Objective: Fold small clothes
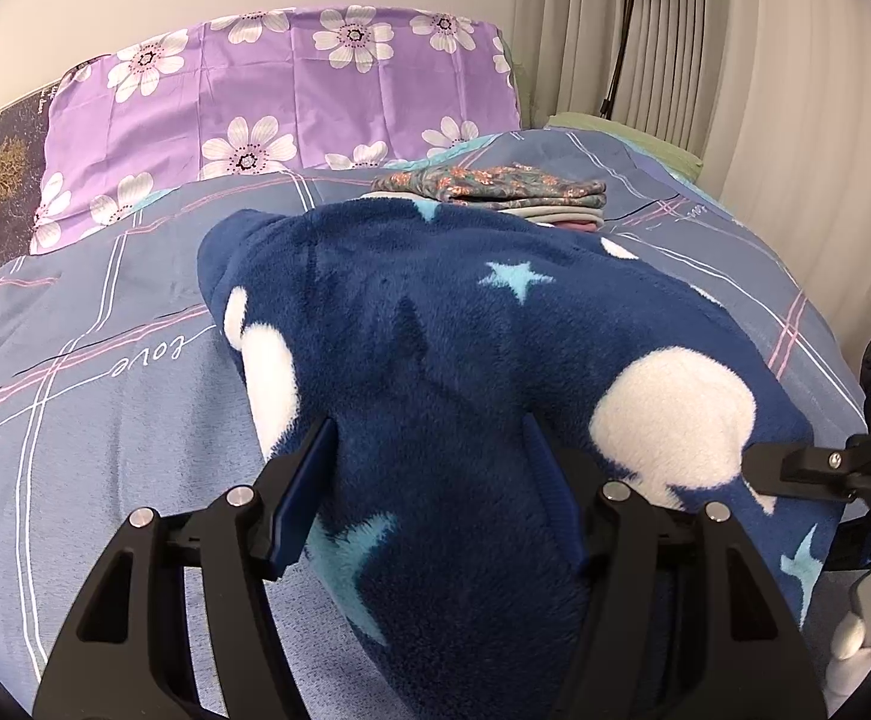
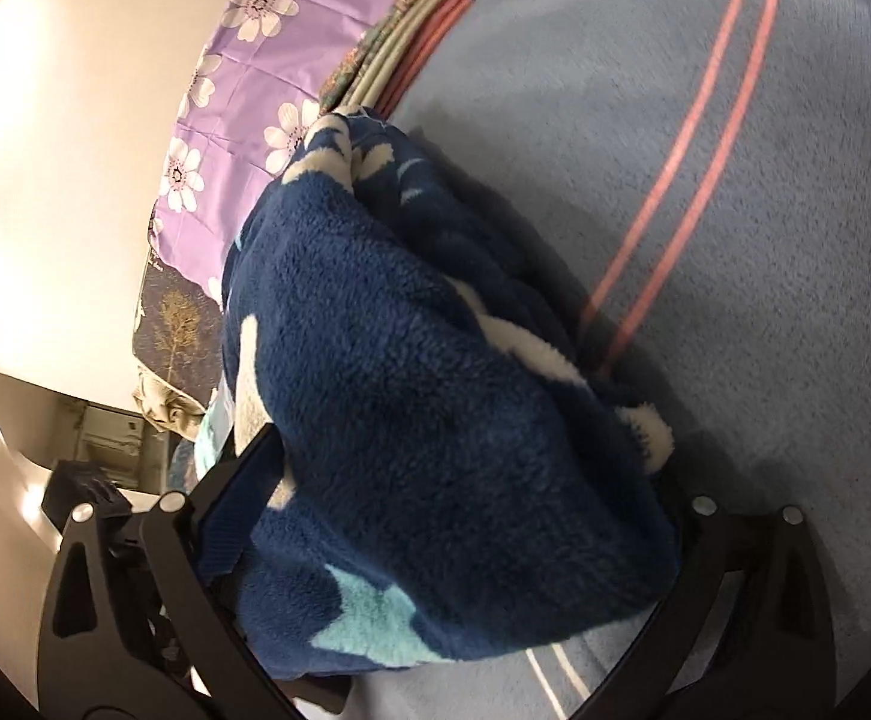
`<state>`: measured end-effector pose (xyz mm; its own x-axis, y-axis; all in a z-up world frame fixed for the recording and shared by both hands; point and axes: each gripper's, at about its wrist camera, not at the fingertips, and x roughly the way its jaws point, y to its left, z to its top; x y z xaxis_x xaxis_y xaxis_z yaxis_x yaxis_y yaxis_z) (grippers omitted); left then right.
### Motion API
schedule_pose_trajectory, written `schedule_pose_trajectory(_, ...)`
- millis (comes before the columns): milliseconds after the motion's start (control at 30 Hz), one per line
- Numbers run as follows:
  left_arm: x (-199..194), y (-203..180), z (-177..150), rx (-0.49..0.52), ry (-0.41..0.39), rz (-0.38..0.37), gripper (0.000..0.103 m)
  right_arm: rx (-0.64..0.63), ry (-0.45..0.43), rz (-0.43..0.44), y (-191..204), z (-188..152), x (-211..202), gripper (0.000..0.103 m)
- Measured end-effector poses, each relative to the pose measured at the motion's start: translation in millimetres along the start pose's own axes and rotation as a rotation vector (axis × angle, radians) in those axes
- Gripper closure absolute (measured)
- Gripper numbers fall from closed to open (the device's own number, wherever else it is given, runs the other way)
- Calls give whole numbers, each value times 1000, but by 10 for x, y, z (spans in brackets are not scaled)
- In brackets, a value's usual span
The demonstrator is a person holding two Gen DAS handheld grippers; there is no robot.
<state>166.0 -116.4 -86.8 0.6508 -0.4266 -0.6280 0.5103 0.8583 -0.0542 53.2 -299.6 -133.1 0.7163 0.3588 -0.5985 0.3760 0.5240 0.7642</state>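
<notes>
A dark blue fleece garment [image 1: 435, 360] with white blobs and light blue stars lies bunched on the bed. My left gripper [image 1: 429, 480] is shut on its near edge, the thick fleece filling the space between the fingers [image 1: 306, 480]. The same fleece garment [image 2: 411, 396] fills the right wrist view, where my right gripper [image 2: 453, 516] is shut on another part of it, tilted sideways. The right gripper's body shows at the right edge of the left wrist view [image 1: 825, 468]. The right fingertips are hidden by fleece.
A stack of folded clothes [image 1: 507, 192] sits behind the fleece, also in the right wrist view [image 2: 411, 30]. A purple flowered pillow [image 1: 279, 90] leans at the bed head. The blue plaid bedspread [image 1: 105, 420] covers the bed. A black lamp [image 1: 627, 30] stands by the curtain.
</notes>
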Motion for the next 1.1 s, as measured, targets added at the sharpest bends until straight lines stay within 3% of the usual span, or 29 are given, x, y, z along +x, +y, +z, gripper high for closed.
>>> schedule_pose_trajectory(133,-14,14,14,-13,-6,-11,38,-15,6,7,-39,17,20,2)
schedule_pose_trajectory(300,-41,332,113,-147,1,-104,15,-50,19,13,-103,-26,-48,2)
schedule_pose_trajectory(467,196,679,244,-244,11,-108,2,-86,11,6,-64,-41,-16,2)
schedule_pose_trajectory(800,1082,1132,384,-492,140,-281,1,-111,29,15,-74,-30,-26,2)
schedule_pose_trajectory(1100,1144,1001,518,-303,127,-237,12,-136,23,5,-32,-18,10,2)
